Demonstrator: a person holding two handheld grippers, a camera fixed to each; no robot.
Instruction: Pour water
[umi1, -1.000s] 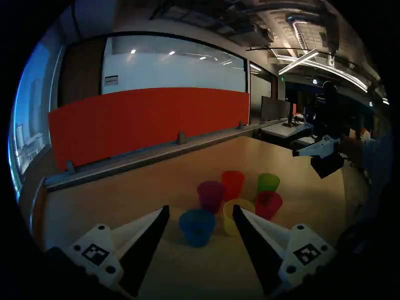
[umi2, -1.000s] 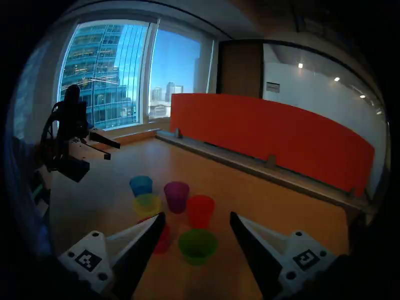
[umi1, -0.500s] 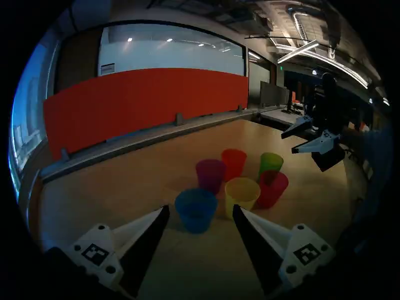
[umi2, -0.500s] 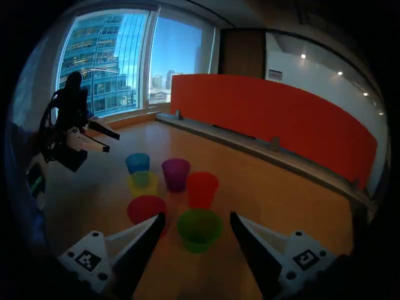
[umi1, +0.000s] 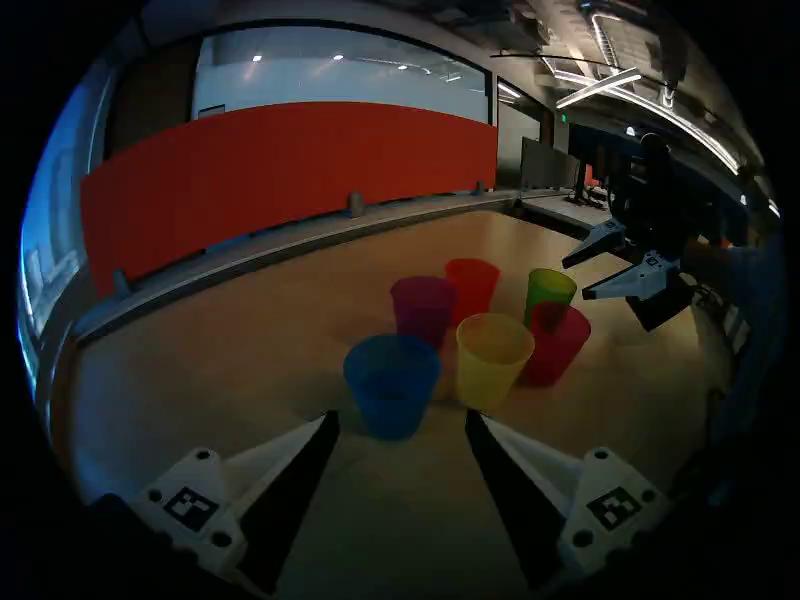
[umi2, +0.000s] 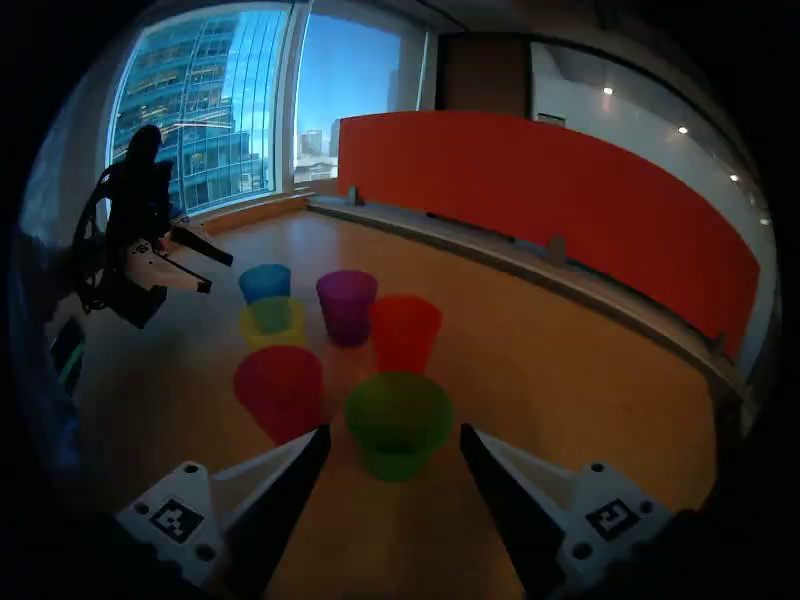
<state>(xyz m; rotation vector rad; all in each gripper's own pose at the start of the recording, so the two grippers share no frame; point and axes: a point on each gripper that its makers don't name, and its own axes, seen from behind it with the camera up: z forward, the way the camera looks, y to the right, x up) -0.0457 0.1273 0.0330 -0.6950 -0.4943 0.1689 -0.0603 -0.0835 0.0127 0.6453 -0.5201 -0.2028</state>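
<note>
Left gripper view: blue cup (umi1: 392, 385) nearer now; left gripper (umi1: 400, 418) and right gripper (umi2: 393, 432) jaws spread.

i see the cup cluster (umi1: 492, 360) on the table (umi1: 200, 370), just ahead of the left gripper (umi1: 400, 415): two cups in front, four behind. the right gripper (umi1: 575, 281) sits right of it, apart.

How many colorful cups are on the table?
6. In the right gripper view, the green cup is nearest, with the red cup beside it. The orange cup and yellow cup stand behind. The purple cup and blue cup are farthest. None seems hidden.
</note>
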